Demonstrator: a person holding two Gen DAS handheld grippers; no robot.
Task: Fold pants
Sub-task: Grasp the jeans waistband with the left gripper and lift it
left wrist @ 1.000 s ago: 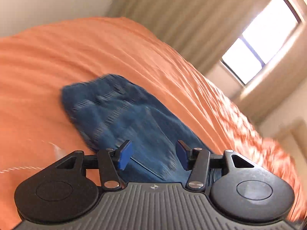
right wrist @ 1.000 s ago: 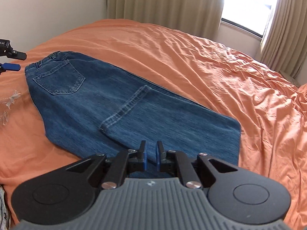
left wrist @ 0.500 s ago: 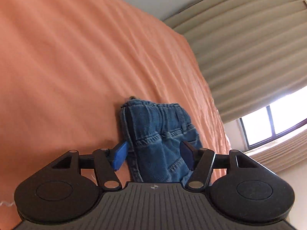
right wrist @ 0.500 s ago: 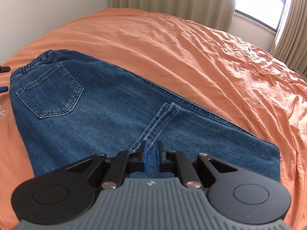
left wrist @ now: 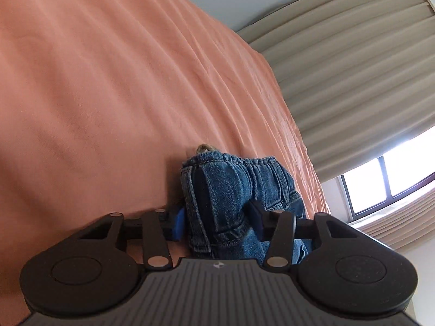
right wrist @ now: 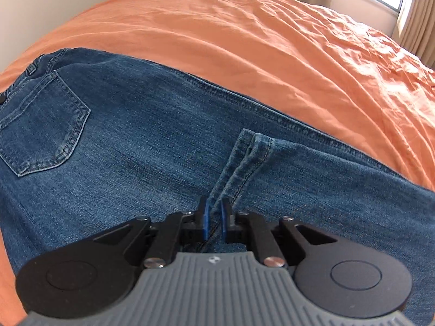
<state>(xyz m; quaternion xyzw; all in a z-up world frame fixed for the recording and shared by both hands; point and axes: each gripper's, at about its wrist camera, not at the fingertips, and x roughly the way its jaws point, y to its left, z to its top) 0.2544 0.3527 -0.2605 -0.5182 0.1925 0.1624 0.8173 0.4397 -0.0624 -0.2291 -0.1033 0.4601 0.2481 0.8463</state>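
Mid-fold on the orange bed (right wrist: 272,40): left gripper (left wrist: 217,226) spread around the jeans (right wrist: 152,141) waistband (left wrist: 239,163), right gripper (right wrist: 214,221) pinching the hem (right wrist: 244,160); next, clamp waistband, then fold.

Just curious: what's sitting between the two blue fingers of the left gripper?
In the left wrist view, the jeans' waistband end bunches between the open left gripper fingers, on the orange bedsheet.

We have brought our left gripper (left wrist: 217,224) in low until its spread fingers straddle the jeans' waistband (left wrist: 231,184). Our right gripper (right wrist: 214,218) has dropped closer to the folded leg hem (right wrist: 239,168), fingers nearly together.
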